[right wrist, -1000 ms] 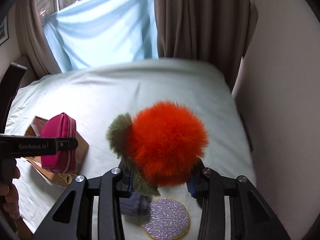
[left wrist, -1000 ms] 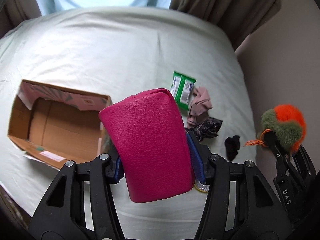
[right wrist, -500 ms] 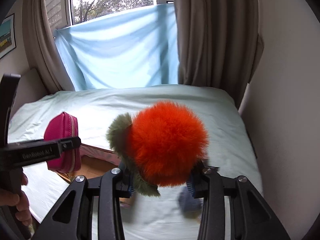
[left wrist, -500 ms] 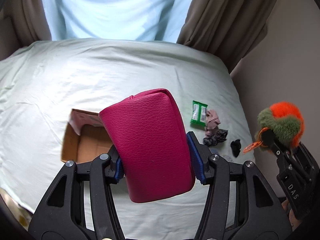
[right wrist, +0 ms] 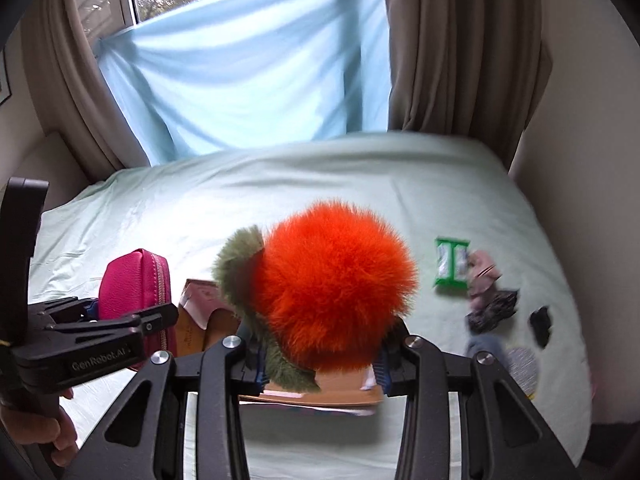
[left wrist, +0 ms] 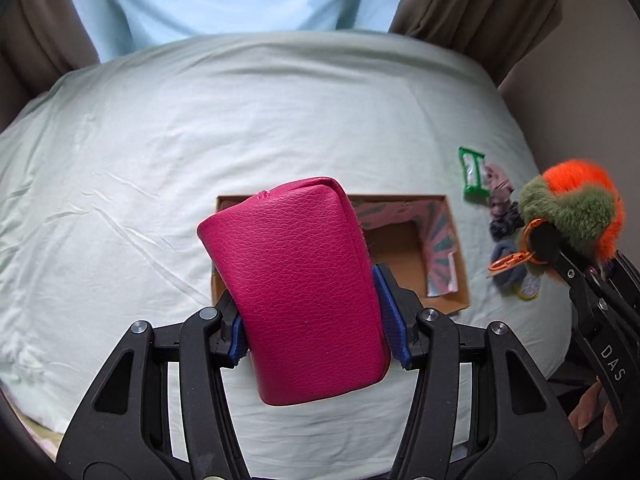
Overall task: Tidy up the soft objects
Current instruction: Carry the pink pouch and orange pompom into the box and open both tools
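Above the open cardboard box [left wrist: 416,256] near the bed's [left wrist: 200,128] right edge, my left gripper [left wrist: 316,340] clamps the magenta leather pouch [left wrist: 296,288], my right gripper [right wrist: 320,364] the orange-and-olive fur pompom [right wrist: 336,296]; lowering and releasing both inside likely comes next.

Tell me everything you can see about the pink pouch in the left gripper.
The pink pouch is a magenta, pebbled leather-look case with rounded corners and a zipper running along its narrow edge, seen from the right wrist view. It looks softly padded and appears closed. The left hand-held gripper clamps it between blue finger pads, holding it in the air above the bed, in front of the open cardboard box.
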The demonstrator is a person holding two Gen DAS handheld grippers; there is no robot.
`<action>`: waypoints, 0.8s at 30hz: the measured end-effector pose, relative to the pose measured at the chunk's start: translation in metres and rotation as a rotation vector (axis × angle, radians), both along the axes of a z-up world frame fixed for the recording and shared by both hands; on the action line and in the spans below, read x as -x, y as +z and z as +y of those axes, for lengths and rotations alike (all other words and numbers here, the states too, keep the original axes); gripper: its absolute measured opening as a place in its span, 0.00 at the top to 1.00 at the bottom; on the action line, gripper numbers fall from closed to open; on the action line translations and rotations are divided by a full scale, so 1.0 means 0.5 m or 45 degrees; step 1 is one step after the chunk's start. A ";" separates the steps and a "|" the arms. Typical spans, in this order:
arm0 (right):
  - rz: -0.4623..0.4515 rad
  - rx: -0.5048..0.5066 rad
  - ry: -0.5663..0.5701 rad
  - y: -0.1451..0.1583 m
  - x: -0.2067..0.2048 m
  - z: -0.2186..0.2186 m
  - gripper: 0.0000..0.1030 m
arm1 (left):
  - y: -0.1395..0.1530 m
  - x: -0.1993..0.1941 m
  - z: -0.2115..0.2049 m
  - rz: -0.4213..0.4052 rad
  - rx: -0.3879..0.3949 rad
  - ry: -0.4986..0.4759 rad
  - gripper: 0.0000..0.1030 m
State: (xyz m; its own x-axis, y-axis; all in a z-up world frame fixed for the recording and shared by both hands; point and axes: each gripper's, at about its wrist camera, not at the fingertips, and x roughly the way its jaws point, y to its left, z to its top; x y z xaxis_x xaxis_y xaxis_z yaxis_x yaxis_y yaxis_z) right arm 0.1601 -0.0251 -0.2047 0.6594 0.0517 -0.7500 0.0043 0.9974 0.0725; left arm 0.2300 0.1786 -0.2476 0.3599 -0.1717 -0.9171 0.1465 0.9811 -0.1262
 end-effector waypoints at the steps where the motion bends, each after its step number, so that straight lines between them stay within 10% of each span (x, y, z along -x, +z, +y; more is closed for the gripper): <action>1: 0.018 0.000 0.000 -0.013 -0.006 0.014 0.65 | -0.018 -0.008 0.007 0.020 -0.004 -0.006 0.51; 15: 0.382 -0.014 -0.007 -0.281 -0.129 0.043 0.65 | -0.273 -0.074 0.000 0.314 -0.106 -0.100 0.51; 24: 0.597 -0.071 -0.017 -0.393 -0.208 0.017 0.65 | -0.331 -0.120 -0.044 0.369 -0.139 -0.203 0.48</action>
